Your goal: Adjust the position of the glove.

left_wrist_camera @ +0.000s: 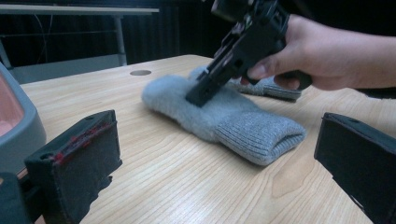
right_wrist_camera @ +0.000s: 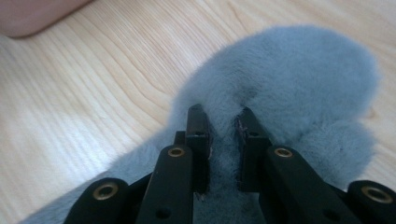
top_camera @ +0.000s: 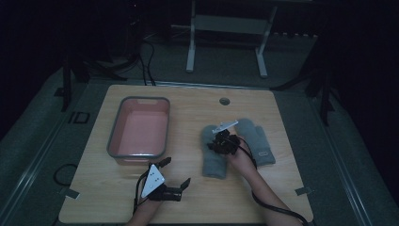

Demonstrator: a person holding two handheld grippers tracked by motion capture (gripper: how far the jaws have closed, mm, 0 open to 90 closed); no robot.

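Observation:
Two grey mittens lie side by side on the wooden table. My right gripper (top_camera: 217, 141) points down on the left mitten (top_camera: 212, 155) and is shut on a fold of its fleece; in the right gripper view the jaws (right_wrist_camera: 224, 140) pinch the mitten (right_wrist_camera: 289, 70) near its rounded end. The other mitten (top_camera: 258, 141) lies just right of that hand. My left gripper (top_camera: 176, 172) rests near the table's front edge, open with nothing between its jaws. The left gripper view looks between its wide jaws (left_wrist_camera: 219, 154) at the pinched mitten (left_wrist_camera: 233, 116) and the right gripper (left_wrist_camera: 198, 95) on it.
A pink tub with a grey rim (top_camera: 113, 136) stands at the left of the table, its corner close to my left gripper (left_wrist_camera: 18, 130). A small round hole (top_camera: 224, 100) sits near the table's far edge. A white frame stands on the floor beyond.

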